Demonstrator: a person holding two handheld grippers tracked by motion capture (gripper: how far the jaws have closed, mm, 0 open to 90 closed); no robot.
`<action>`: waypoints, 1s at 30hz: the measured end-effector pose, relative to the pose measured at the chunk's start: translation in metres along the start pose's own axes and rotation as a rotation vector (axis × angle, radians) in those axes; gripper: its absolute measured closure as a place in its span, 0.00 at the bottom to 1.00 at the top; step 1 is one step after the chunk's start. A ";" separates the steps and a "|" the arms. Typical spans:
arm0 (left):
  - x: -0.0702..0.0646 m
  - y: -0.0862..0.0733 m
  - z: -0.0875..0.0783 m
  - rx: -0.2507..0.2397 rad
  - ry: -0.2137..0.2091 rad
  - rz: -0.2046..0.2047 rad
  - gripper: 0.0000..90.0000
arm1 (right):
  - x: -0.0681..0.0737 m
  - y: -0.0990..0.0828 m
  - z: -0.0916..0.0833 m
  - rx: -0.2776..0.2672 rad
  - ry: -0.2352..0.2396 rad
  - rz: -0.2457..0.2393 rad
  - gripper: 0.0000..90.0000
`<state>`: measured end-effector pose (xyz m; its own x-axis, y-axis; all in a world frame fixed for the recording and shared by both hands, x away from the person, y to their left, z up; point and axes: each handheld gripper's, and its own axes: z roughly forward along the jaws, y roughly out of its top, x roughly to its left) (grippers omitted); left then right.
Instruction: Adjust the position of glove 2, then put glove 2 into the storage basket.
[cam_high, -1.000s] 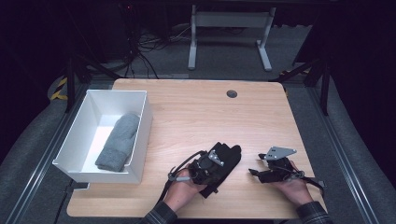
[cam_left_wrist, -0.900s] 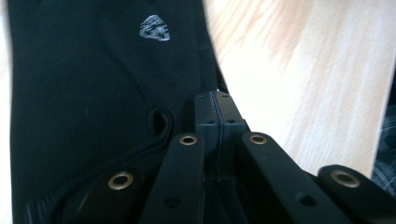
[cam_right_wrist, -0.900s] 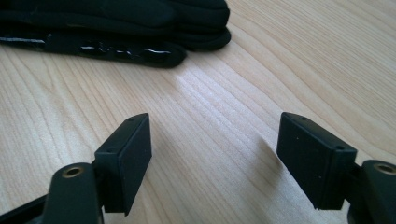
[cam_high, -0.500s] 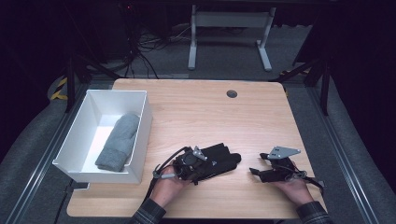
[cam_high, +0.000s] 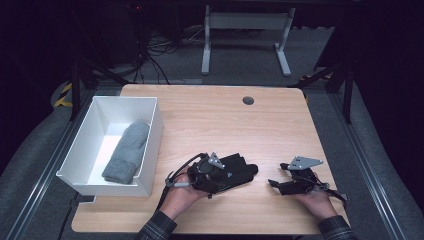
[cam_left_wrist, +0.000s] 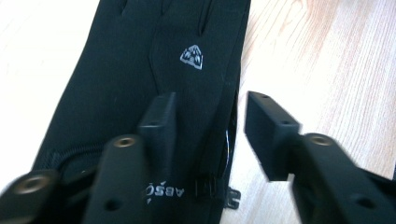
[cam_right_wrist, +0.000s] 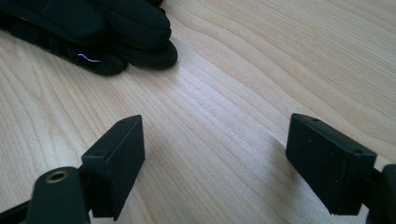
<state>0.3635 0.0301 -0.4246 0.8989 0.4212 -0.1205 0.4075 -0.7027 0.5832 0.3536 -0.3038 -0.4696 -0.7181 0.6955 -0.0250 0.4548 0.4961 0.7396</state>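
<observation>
Table (cam_high: 210, 115) is bare wood; bin (cam_high: 152, 150) at left holds grey mitten (cam_high: 127, 152). Black glove (cam_left_wrist: 140, 70) lies flat near front edge. Left gripper (cam_left_wrist: 210, 119) spread over its cuff edge; only one layer may be caught, then slipped. Right gripper (cam_right_wrist: 215, 163) spread, nothing held.

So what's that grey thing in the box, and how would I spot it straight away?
Start at the wooden table and look to its left edge, where a white box stands. Inside lies a grey mitten, lengthways along the box's right wall. It is pale, fuzzy-looking knit, unlike the sleek black glove lying out on the table by the left gripper.
</observation>
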 end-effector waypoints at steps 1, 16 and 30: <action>0.001 0.001 0.000 0.004 -0.007 0.002 0.51 | 0.000 0.000 0.000 0.000 0.000 0.000 0.22; 0.025 0.020 0.015 -0.008 -0.025 0.074 0.16 | 0.000 0.000 0.000 0.000 -0.001 -0.002 0.22; 0.026 0.020 0.033 0.037 0.027 0.125 0.11 | 0.000 0.000 0.000 0.001 -0.002 -0.001 0.21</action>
<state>0.4001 0.0077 -0.4429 0.9384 0.3446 -0.0267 0.2990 -0.7708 0.5625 0.3539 -0.3036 -0.4696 -0.7175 0.6960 -0.0266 0.4550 0.4973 0.7387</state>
